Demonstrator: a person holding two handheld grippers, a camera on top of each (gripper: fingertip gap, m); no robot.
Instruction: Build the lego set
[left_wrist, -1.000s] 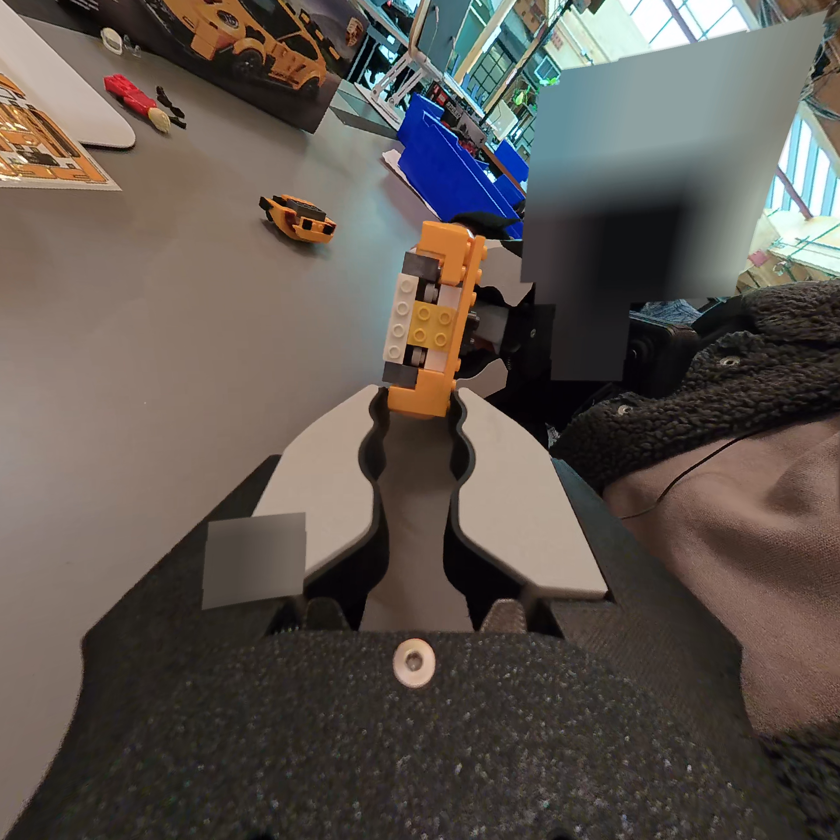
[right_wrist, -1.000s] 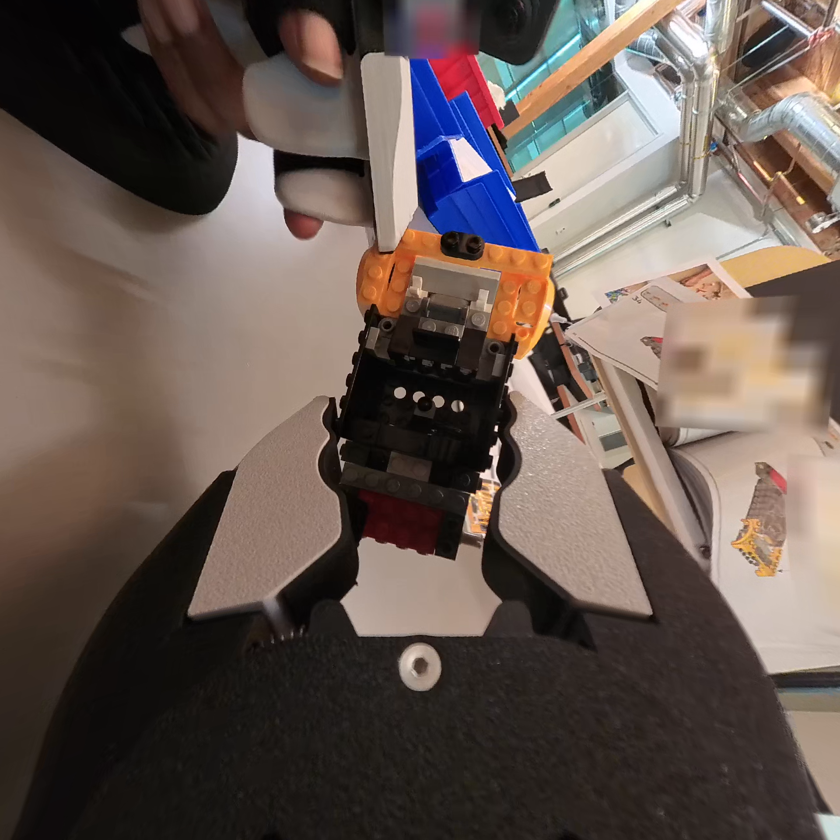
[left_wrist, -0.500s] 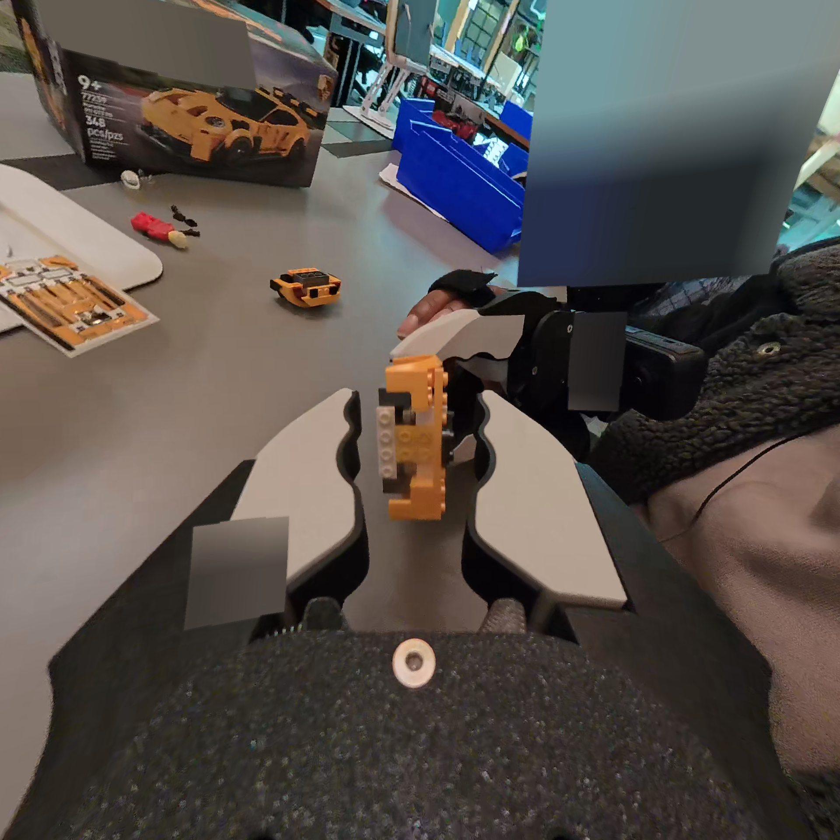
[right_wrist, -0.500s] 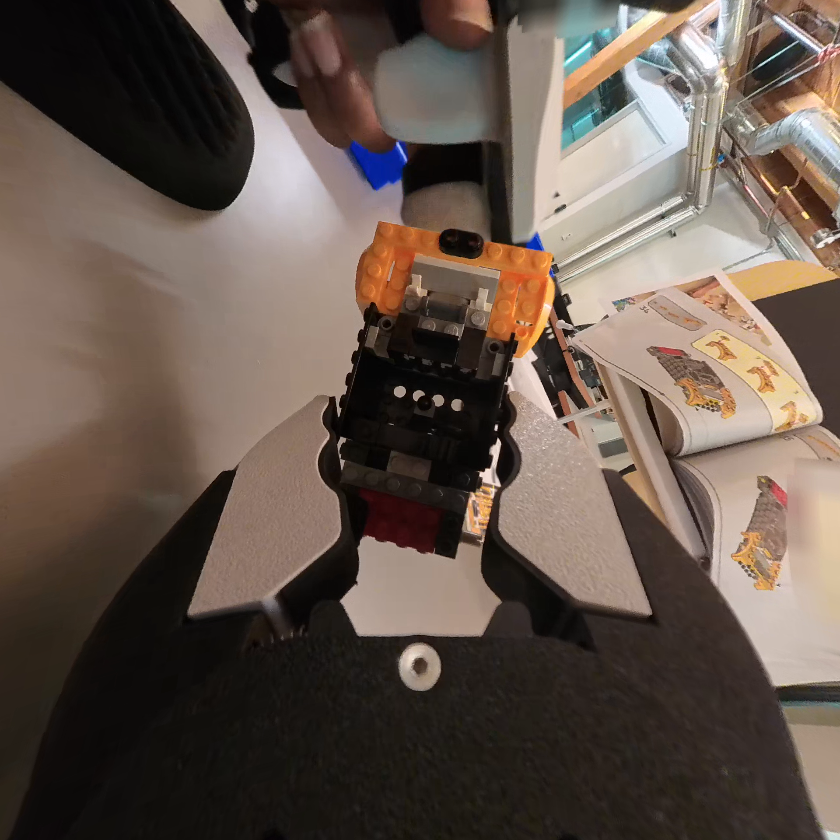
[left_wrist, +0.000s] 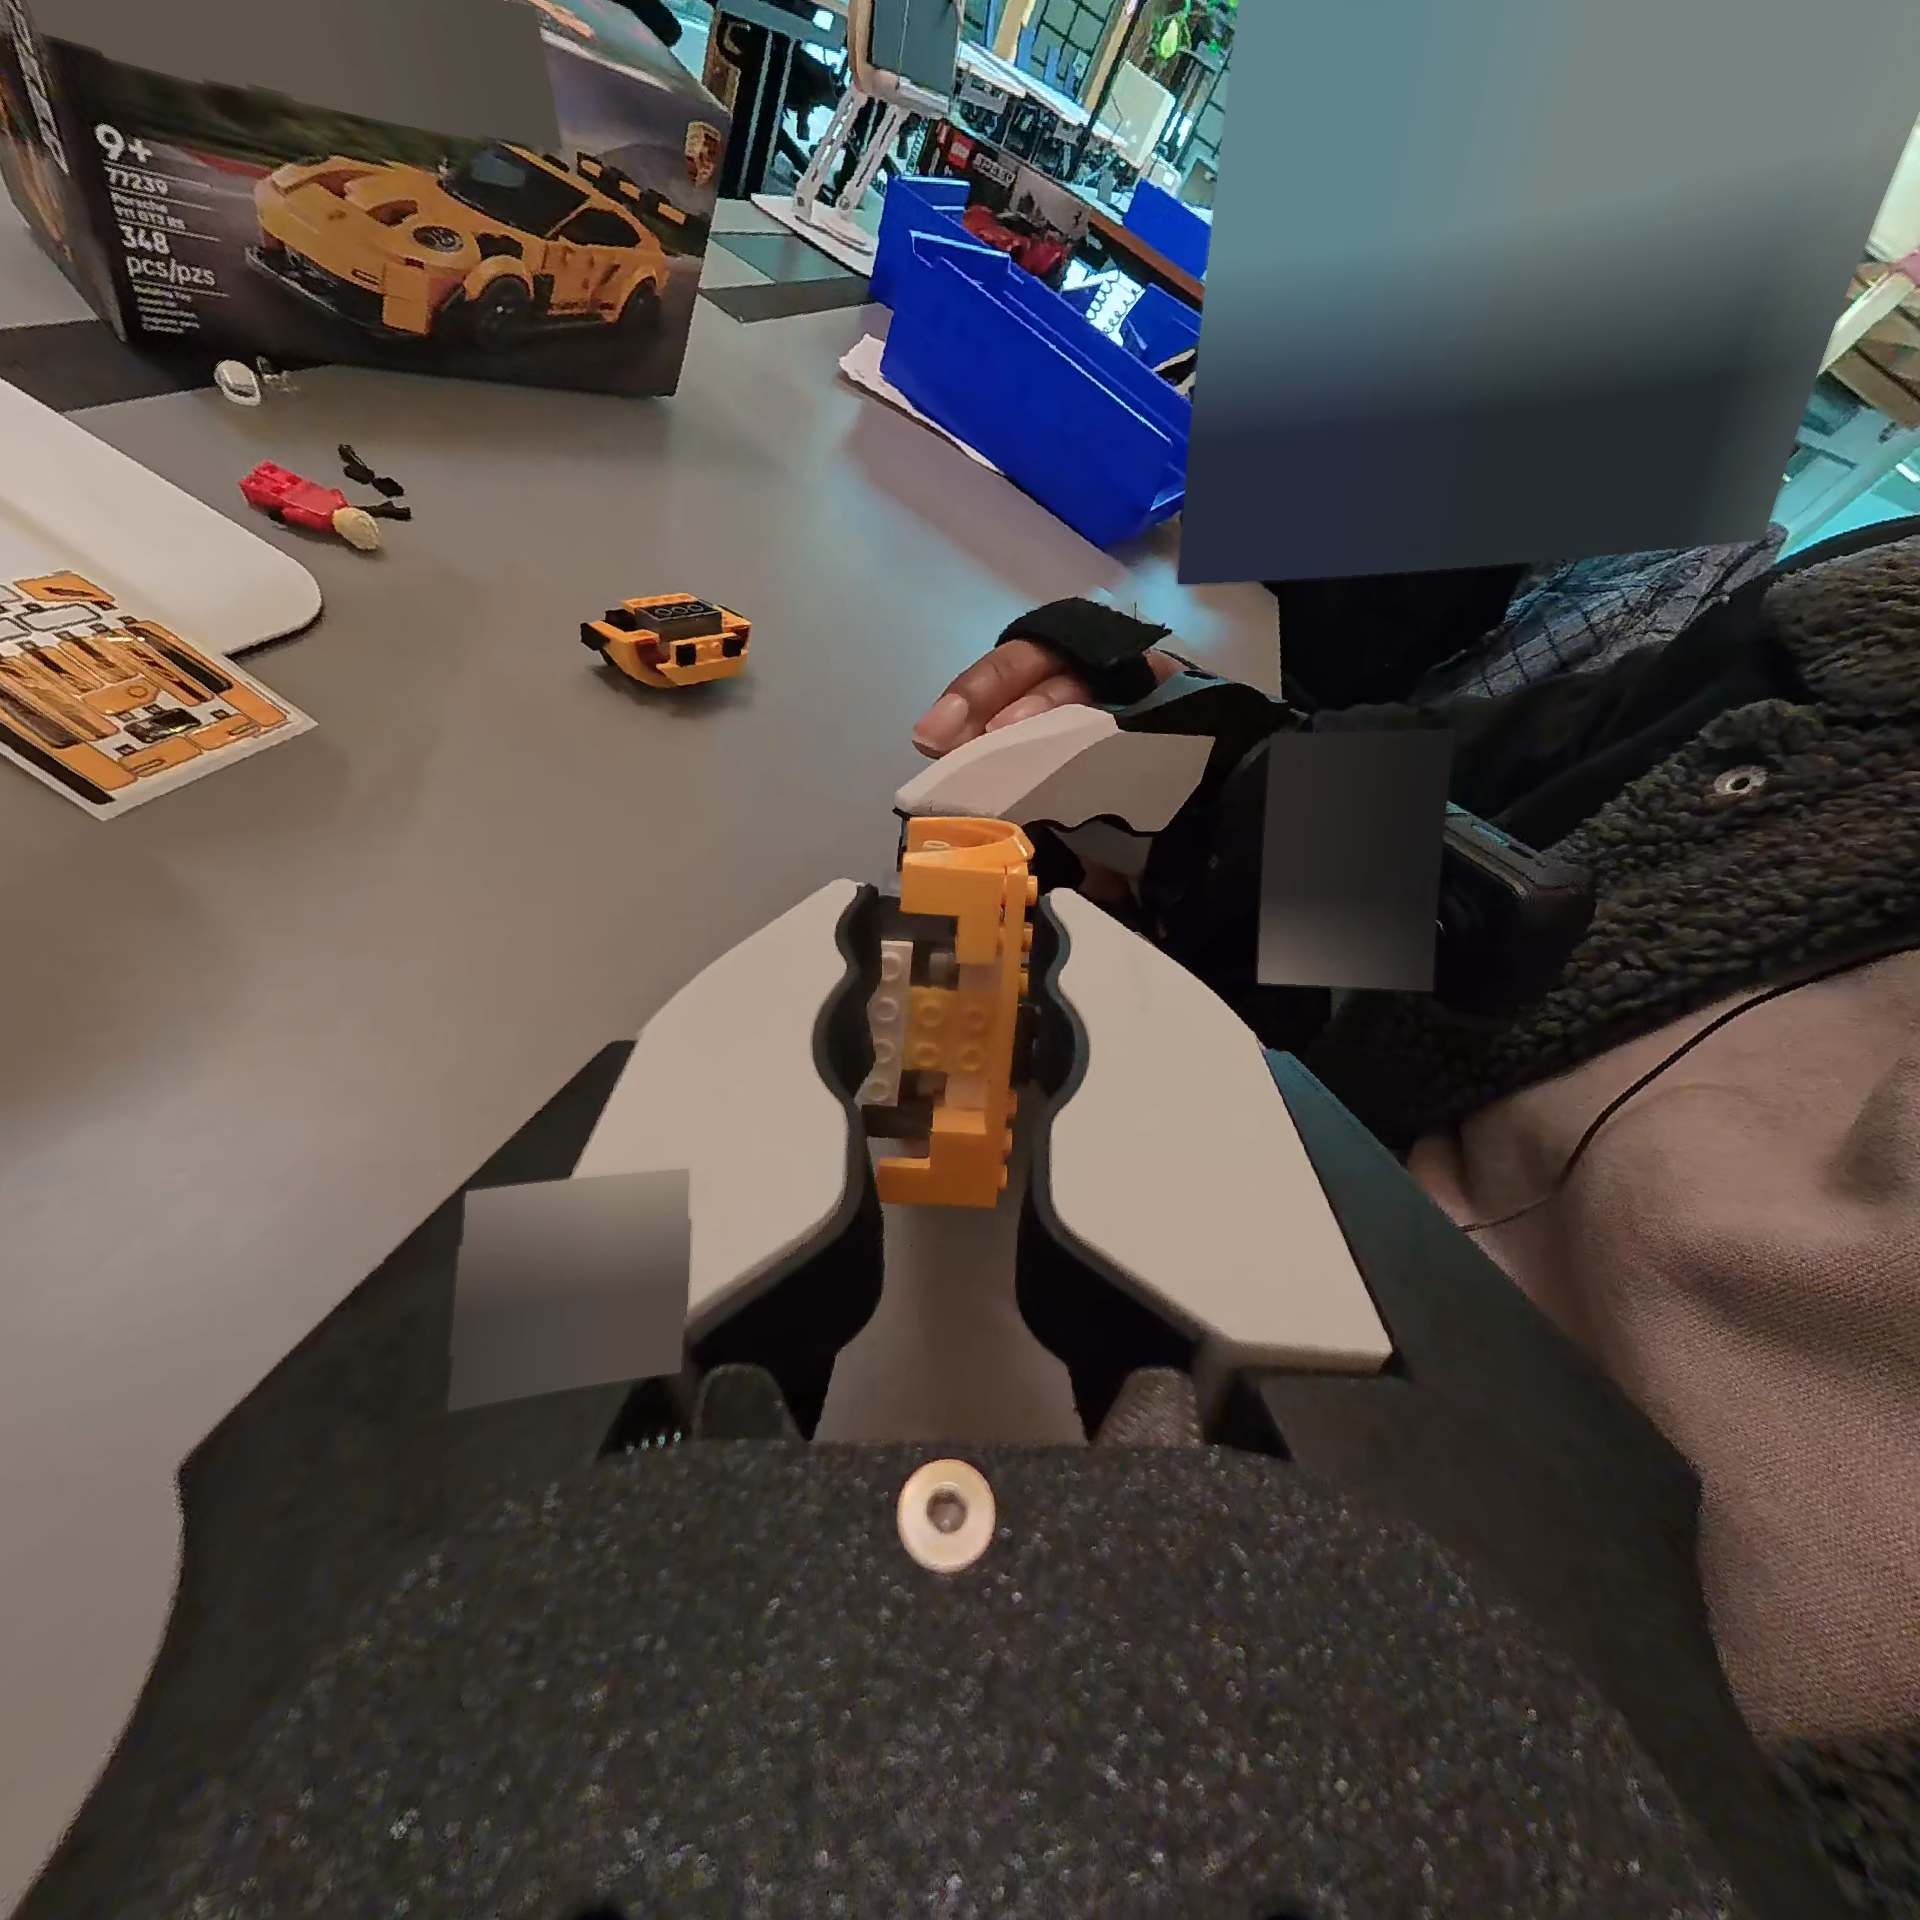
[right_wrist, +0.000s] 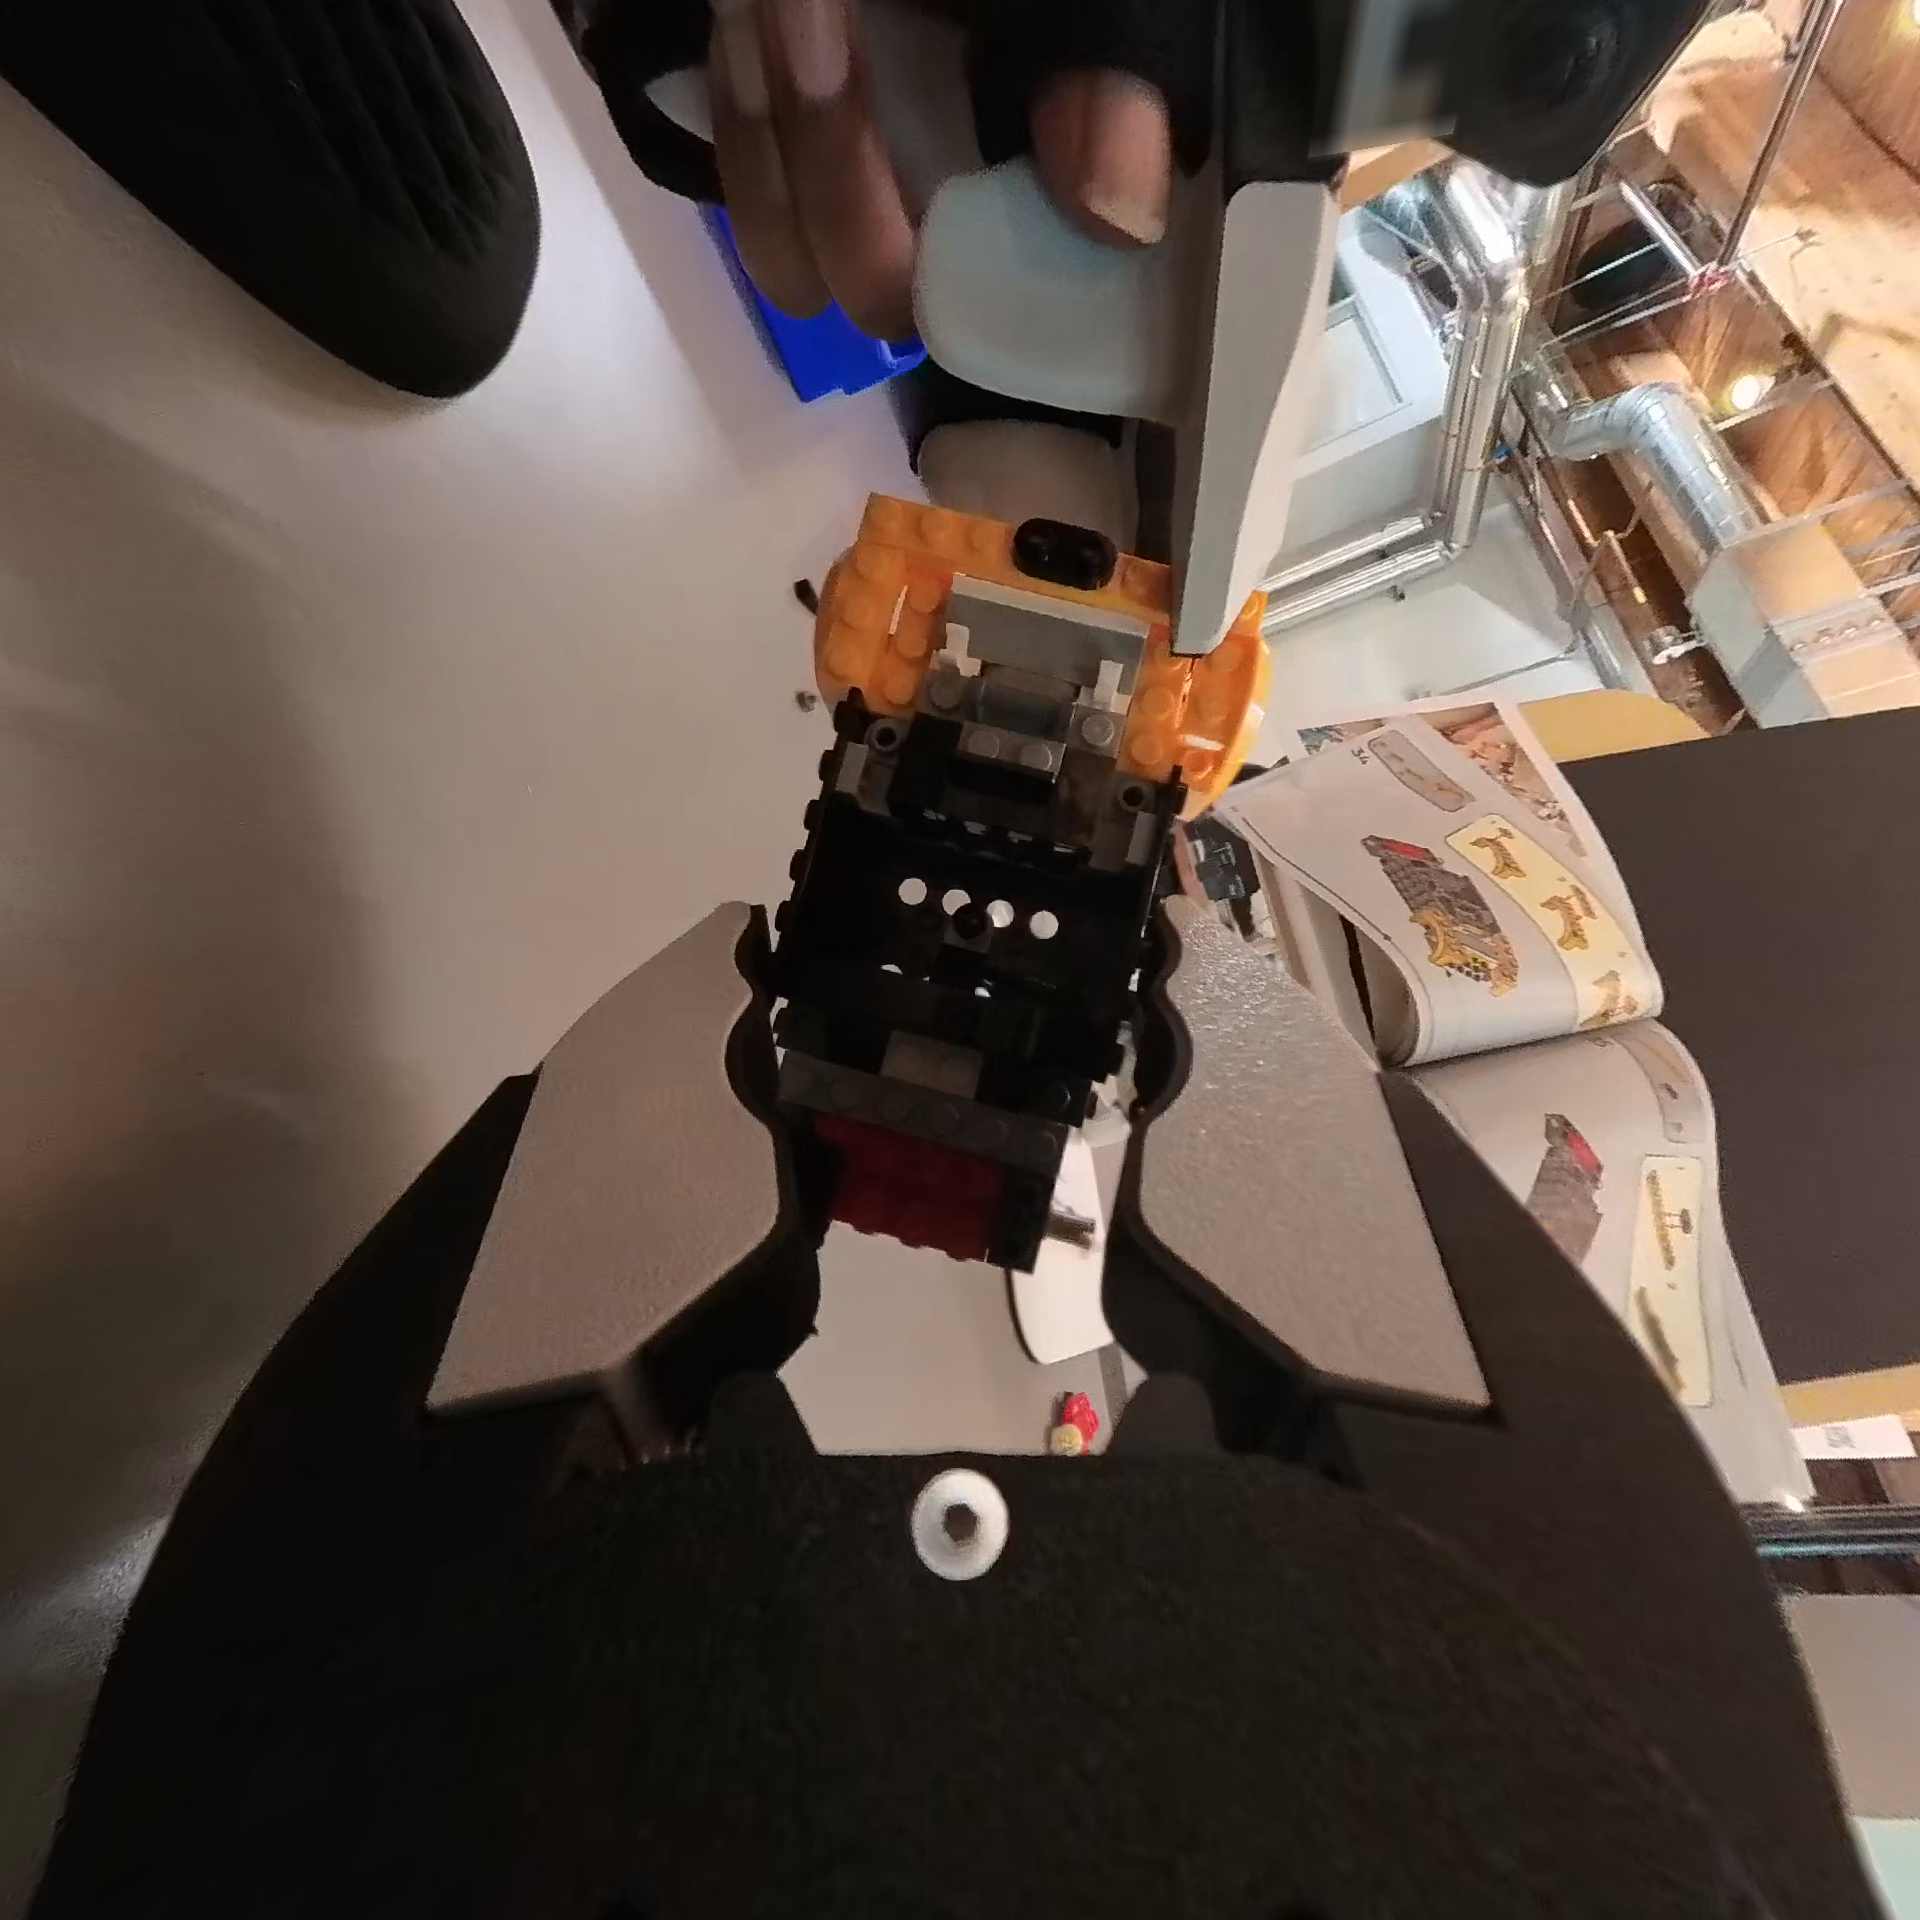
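The right tongs (right_wrist: 961, 1029) are seen closed on the black chassis section of the lego car assembly (right_wrist: 977, 935), which is clamped between both grey fingers (right_wrist: 623, 1143) and held above the table (right_wrist: 260, 727). The orange end of the assembly points to 12 o'clock, away from the camera, and its red bricks sit nearest the tongs' base. At about 1 o'clock of the orange end, one finger of the left tongs is seen reaching down from above, its tip at the orange bricks; whether it touches cannot be told.

In the left wrist view, the left tongs (left_wrist: 951, 997) are seen part open, with the orange end of the lego car assembly (left_wrist: 956, 1029) standing between the fingers. Narrow gaps appear on both sides, so a firm grip cannot be confirmed. Just beyond, at 1 o'clock, the right tongs (left_wrist: 997, 774) and the hand (left_wrist: 997, 675) holding them are visible.

Farther out on the grey table (left_wrist: 416, 935), a small orange sub-assembly (left_wrist: 670, 639) lies at 11 o'clock. A sticker sheet (left_wrist: 114, 686) and a white tray (left_wrist: 135, 540) lie at 10 o'clock, with a red minifigure (left_wrist: 301, 499) beyond them. The set's box (left_wrist: 395, 239) stands at the far edge, and blue bins (left_wrist: 1018, 353) are at 12 o'clock. In the right wrist view, an open instruction booklet (right_wrist: 1496, 883) lies at 3 o'clock.
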